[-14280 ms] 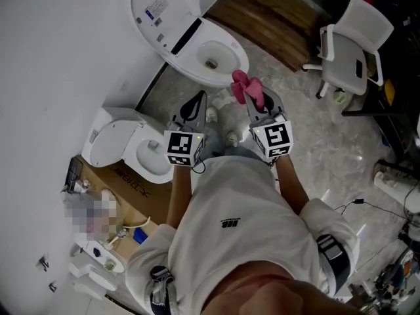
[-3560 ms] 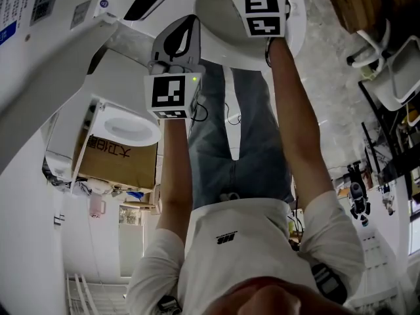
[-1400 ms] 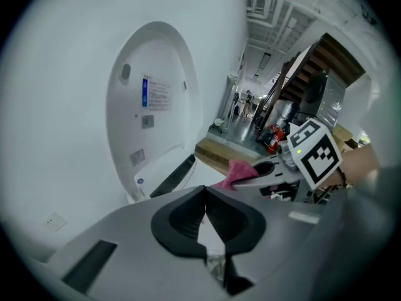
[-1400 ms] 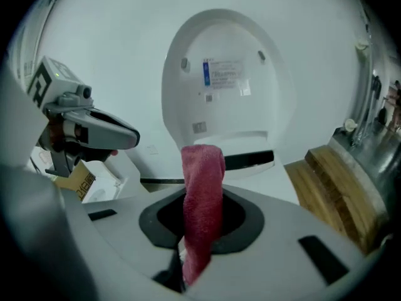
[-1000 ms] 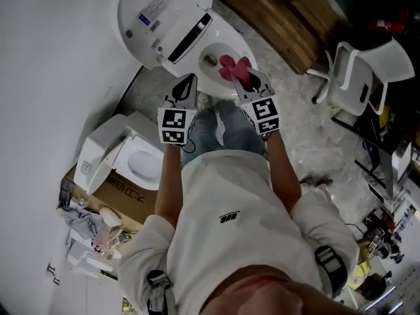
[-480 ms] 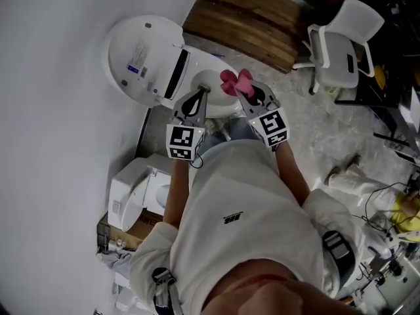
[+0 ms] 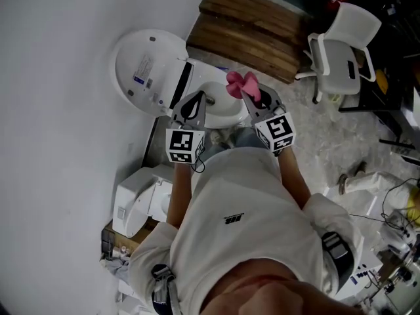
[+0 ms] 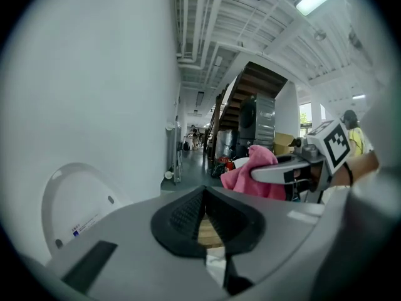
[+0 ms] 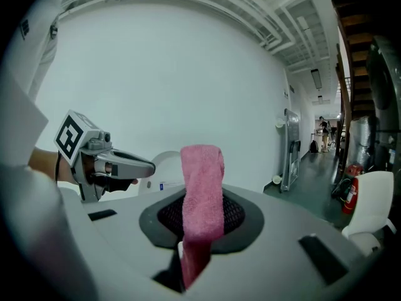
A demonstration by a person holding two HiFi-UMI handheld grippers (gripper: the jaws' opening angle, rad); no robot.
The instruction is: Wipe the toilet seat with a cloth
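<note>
Cloth [image 7: 241,83]: pink, and your right gripper [image 7: 252,96] pinches it. The free end stands up past the jaws. It hangs in the air over the right side of the toilet [image 7: 228,115], clear of the seat.
Right gripper: the jaws are clamped on the cloth's lower part. The marker cube points back at your chest.
Left gripper [image 7: 195,97]: the tips are pressed together with nothing between them. It is level with the right gripper, just beside it, over the toilet's near left edge.
Toilet: the lid [image 7: 141,71] is raised and leans back towards the wall, so the bowl is open.
Writing: the inside of the lid carries a sticker [image 7: 142,67] with blue print, too small for you to read. Each gripper cube shows a black-and-white square marker and no words.
Around the toilet: a second, smaller toilet [image 7: 141,199] is on its near left by the wall. Wooden steps [image 7: 252,21] lie behind it, and a white chair [image 7: 341,44] stands to its far right.
Change: 3.6 s ago you were bent low, with the right gripper reaching out to the seat rim. Now you stand upright, with both grippers drawn back near your torso and the cloth lifted off. Since 0.5 s ago the pose is nearly the same, and the cloth still sticks up from the right jaws.
</note>
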